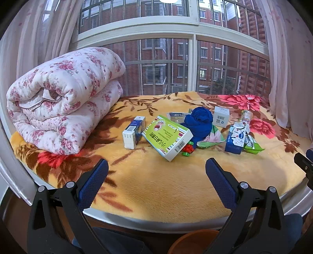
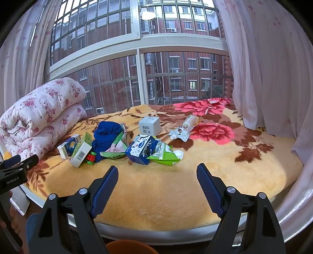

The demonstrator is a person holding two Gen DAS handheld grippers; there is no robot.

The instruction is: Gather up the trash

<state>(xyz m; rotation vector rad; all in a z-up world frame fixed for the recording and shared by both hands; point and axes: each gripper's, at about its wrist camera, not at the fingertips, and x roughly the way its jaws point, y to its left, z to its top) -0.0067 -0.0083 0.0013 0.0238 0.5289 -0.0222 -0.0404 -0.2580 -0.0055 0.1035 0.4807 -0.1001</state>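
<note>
A: Tongs?
B: Left gripper (image 1: 156, 172) and right gripper (image 2: 157, 178): both spread wide, holding nothing, above the near edge of the floral blanket (image 1: 176, 175).
A: Trash?
B: Clustered mid-blanket: green box (image 1: 167, 136) leaning on blue cloth (image 1: 199, 123), blue carton (image 2: 140, 149) touching green wrapper (image 2: 164, 155), white cube box (image 2: 149, 126), squeezed tube (image 2: 184, 128) apart rightward.
A: Other?
B: Folded quilt (image 1: 62, 113), left.

Soft daylight comes in through the window (image 1: 191, 64), even and fairly bright across the blanket (image 1: 166, 175), with only faint shadows under the clutter and a dimmer strip along the near edge. A ceiling lamp's reflection glares white on the glass (image 2: 148, 15). Both views are sharp at the centre, but the fisheye bows the window bars and curtains (image 2: 264, 58), with black vignette in the corners.
</note>
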